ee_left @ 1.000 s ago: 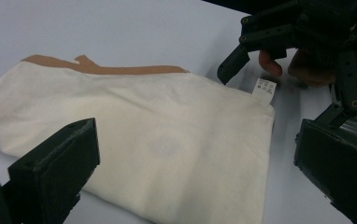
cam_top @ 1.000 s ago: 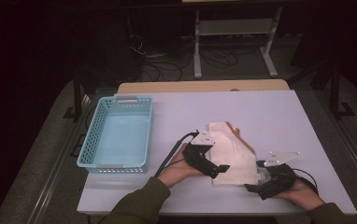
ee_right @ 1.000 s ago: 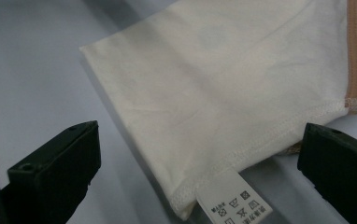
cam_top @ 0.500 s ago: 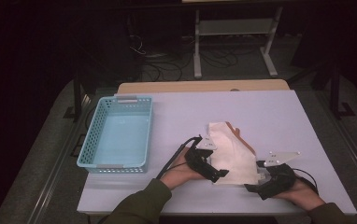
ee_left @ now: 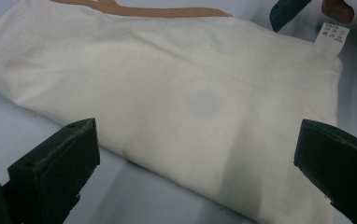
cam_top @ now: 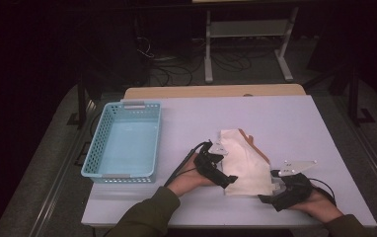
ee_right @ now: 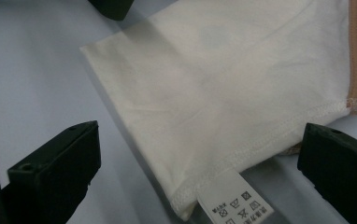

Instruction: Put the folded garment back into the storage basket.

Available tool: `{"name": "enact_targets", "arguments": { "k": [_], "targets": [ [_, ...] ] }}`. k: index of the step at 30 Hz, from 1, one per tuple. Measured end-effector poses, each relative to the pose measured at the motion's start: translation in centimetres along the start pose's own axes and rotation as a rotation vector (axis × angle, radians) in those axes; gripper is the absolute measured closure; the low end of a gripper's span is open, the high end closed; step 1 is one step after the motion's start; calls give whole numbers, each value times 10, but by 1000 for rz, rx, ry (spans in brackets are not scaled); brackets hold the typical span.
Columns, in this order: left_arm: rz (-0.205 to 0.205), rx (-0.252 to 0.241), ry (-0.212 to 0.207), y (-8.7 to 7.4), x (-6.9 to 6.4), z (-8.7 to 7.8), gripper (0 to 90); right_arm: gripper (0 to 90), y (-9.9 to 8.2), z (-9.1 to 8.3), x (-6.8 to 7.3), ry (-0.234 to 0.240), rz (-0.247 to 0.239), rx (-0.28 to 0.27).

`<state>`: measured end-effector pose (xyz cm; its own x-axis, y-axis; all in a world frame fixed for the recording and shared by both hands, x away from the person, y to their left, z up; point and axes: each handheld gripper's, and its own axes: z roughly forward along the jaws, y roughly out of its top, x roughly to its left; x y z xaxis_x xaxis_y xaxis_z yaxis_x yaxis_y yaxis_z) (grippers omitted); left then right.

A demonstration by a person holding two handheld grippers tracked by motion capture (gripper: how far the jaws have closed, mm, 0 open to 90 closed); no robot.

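A folded cream garment [cam_top: 243, 158] with a tan trim [cam_top: 256, 144] lies on the pale table [cam_top: 285, 118], near its front edge. My left gripper [cam_top: 227, 179] sits at the cloth's near left edge, open, with the jaws wide over the cream garment [ee_left: 190, 93]. My right gripper [cam_top: 269, 193] rests at the near right corner, also open. In the right gripper view its jaws straddle the garment corner [ee_right: 232, 79], where a white care label [ee_right: 235, 200] hangs. Neither gripper holds the fabric.
A light blue plastic basket [cam_top: 120, 175] stands on the table's left side with nothing in it. A wooden board edge [cam_top: 216, 91] lines the far side of the table. Beyond it are a metal stand and cables on the dark floor.
My left gripper has shifted slightly at the garment's left edge. The right gripper and the garment have stayed where they were.
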<state>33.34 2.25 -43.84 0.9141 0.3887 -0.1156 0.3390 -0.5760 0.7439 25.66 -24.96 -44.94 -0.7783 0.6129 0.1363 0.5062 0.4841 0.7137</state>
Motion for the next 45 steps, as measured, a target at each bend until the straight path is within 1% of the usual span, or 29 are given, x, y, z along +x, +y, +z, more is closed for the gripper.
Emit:
{"name": "enact_targets", "arguments": {
  "k": [3, 4, 8, 12, 14, 18, 19, 20, 22, 23, 25, 27, 28, 32, 35, 36, 38, 39, 40, 41, 42, 43, 44, 45],
  "targets": [
    [6, 5, 8, 2, 4, 0, 0, 0, 0, 0, 0, 2, 2, 0],
    [-1, -2, 9, 3, 5, 0, 0, 0, 0, 0, 0, 2, 2, 0],
    [3, -10, 18, 6, 9, 1, 0, 0, 0, 0, 0, 3, -1, -3],
    [-10, -26, 29, 9, 15, 1, 0, 0, 0, -1, 0, 3, -3, -5],
    [-9, -21, 33, 10, 17, 1, 0, 0, 0, -1, 0, 4, -3, -6],
    [-16, -24, 38, 11, 20, 2, 0, 0, 0, 0, 0, 6, -1, -3],
    [-9, -20, 38, 11, 21, 2, 0, 0, 0, -1, 0, 6, -1, -4],
    [-19, -24, 40, 11, 21, 2, 0, 0, 0, -1, 0, 6, -1, -4],
    [-20, -24, 44, 12, 22, 3, 0, 0, 0, -1, 0, 6, -1, -4],
    [-12, -19, 45, 12, 24, 2, 0, 0, 0, -1, 0, 6, -1, -4],
    [-23, -25, 47, 12, 24, 3, 0, 0, 0, 0, 0, 6, -1, -4],
    [-20, -22, 54, 13, 26, 3, 0, 0, 0, 0, 0, 6, -2, -4],
    [-29, -29, 55, 13, 26, 3, 0, 0, 0, 0, 0, 6, -1, -4],
    [-30, -46, 73, 16, 29, 3, 0, 0, 0, 0, 0, 7, -1, -4],
    [-32, -46, 80, 17, 31, 4, 0, 0, 0, -1, 0, 6, 0, -5],
    [-27, -44, 83, 18, 33, 4, 0, 0, 0, -1, 0, 6, 0, -5],
    [-36, -51, 86, 19, 34, 5, 0, 0, 0, -1, 0, 7, -1, -5],
    [-31, -46, 85, 20, 35, 4, 0, 0, 0, -1, 0, 7, -1, -5],
    [-35, -53, 87, 22, 36, 5, 0, 0, 0, -1, 0, 7, 0, -5],
    [-30, -46, 87, 23, 37, 5, 0, 0, 0, -1, 0, 8, 0, -5],
    [-37, -52, 88, 23, 37, 6, 0, 0, 0, -1, 0, 8, 0, -5],
    [-33, -49, 88, 24, 39, 6, 0, 0, 0, -1, 0, 9, 1, -5],
    [-41, -57, 90, 25, 39, 7, 0, 0, 0, -1, 0, 9, 1, -5],
    [-35, -46, 90, 26, 41, 7, 0, 0, 0, -1, 0, 8, 1, -6]
  ]
}}
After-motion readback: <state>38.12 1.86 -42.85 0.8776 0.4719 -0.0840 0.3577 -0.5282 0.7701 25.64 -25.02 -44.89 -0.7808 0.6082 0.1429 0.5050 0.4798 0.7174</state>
